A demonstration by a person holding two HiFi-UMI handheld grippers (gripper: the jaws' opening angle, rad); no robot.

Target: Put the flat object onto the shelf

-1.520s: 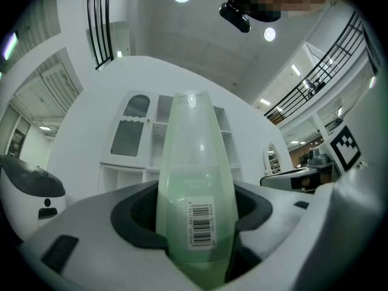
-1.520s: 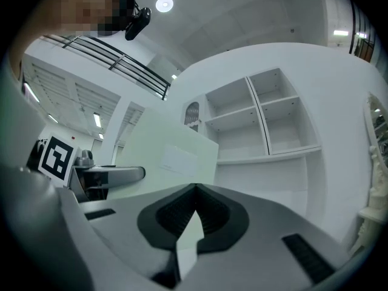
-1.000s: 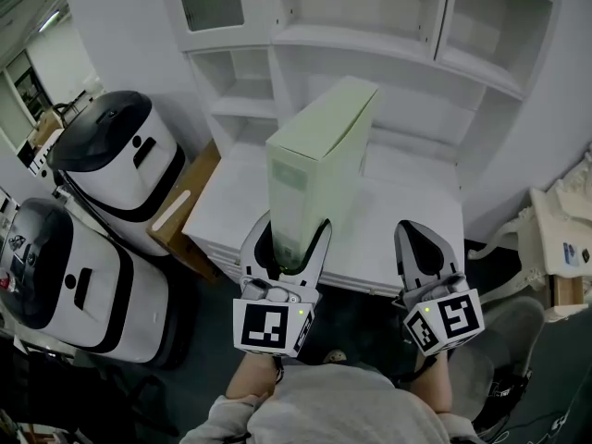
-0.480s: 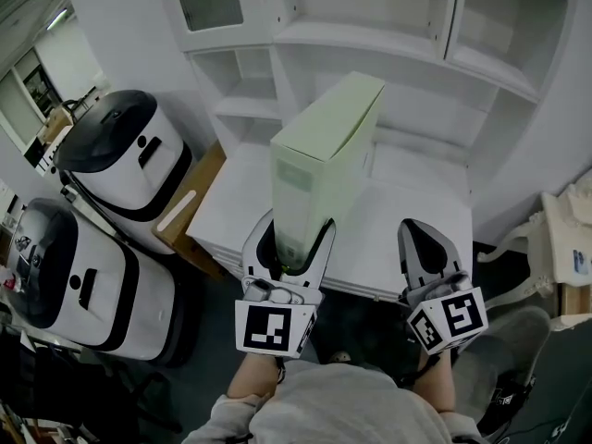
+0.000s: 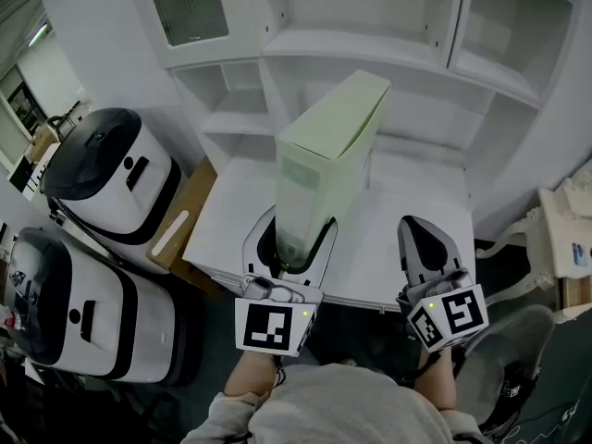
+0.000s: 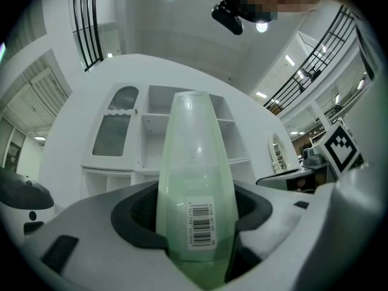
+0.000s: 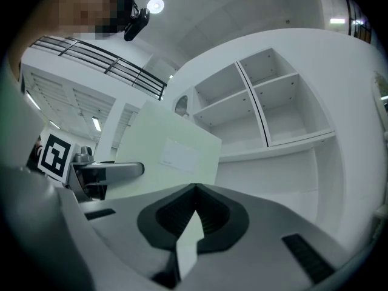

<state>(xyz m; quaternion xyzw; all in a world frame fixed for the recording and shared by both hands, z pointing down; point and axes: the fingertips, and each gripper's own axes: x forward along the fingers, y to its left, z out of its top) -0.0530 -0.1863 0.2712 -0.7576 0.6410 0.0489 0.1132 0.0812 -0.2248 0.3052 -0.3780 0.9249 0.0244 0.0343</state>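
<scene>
My left claw [image 5: 298, 240] is pinching the pale green flat box [image 5: 328, 160] by its lower end, one jaw on each broad face. In the left gripper view the box's narrow edge faces me, with a barcode label [image 6: 202, 224] low on it, right between the jaws. The box stands on end, its top leaning slightly to the far right. It is over the near part of the white counter [image 5: 370, 248], and I cannot tell whether its bottom touches the surface. Beyond it rises the white shelf unit [image 5: 370, 49] with its open compartments, and the box is not in any of them.

My right claw [image 5: 415, 227] is pressed together at the tips with nothing between the jaws. It hovers near the counter's near right edge, just right of the box and apart from it.

On the left, off the counter, stand two white-and-black machines [image 5: 106, 169], one nearer than the other. A brown board [image 5: 180, 215] leans between the farther one and the counter.
</scene>
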